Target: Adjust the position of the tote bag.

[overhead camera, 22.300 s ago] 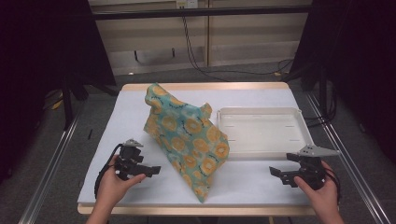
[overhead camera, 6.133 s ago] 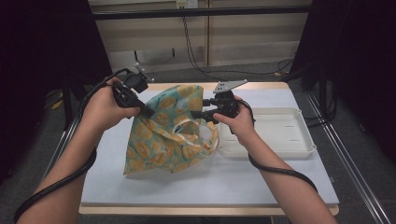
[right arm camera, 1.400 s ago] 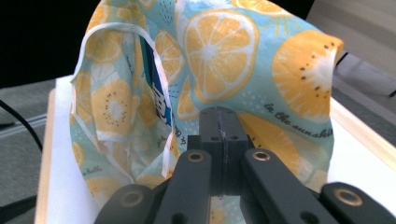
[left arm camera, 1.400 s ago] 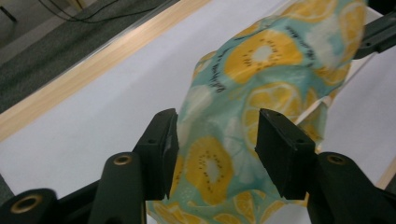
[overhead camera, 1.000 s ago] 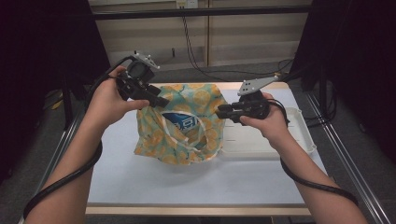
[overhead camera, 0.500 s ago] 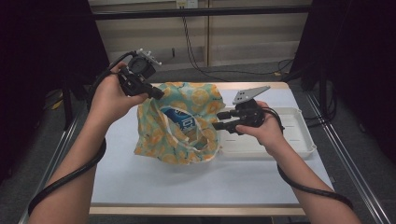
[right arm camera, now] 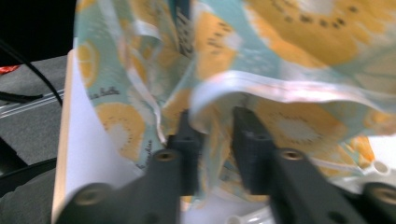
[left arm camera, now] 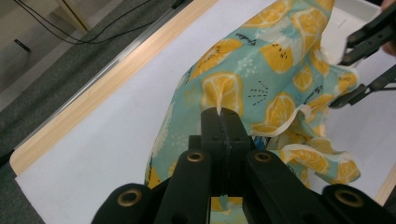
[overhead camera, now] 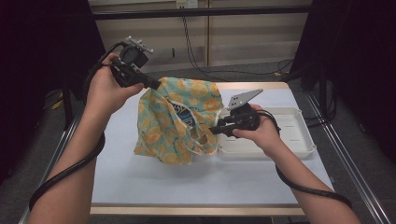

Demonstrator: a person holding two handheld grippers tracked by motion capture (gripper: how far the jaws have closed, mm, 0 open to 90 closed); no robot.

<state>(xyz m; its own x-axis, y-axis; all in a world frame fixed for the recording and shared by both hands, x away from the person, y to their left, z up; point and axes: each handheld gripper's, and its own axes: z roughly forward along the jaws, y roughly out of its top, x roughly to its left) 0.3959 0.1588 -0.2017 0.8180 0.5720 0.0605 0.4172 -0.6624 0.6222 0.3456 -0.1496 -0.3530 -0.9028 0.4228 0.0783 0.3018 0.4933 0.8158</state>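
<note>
A teal cloth bag (overhead camera: 177,121) printed with orange slices stands bunched on the white table (overhead camera: 187,182). My left gripper (overhead camera: 156,85) is raised at the bag's upper left corner and is shut on a pinch of its fabric (left arm camera: 219,112). At the bag's right side, my right gripper (overhead camera: 212,130) points left into the rim. Its jaws have just been closing and stand a little apart, with the white-hemmed edge (right arm camera: 261,84) and folds of cloth between them. A dark blue printed thing (overhead camera: 180,109) peeks from the bag's mouth.
A shallow white tray (overhead camera: 299,140) sits on the table's right side, just behind my right hand. The table's wooden edge (left arm camera: 93,93) runs along the far side. Cables trail from both grippers down past the forearms.
The right gripper has moved down and left to the bag's near right rim, its jaws narrowing around the cloth. The left gripper keeps its hold on the upper corner.
</note>
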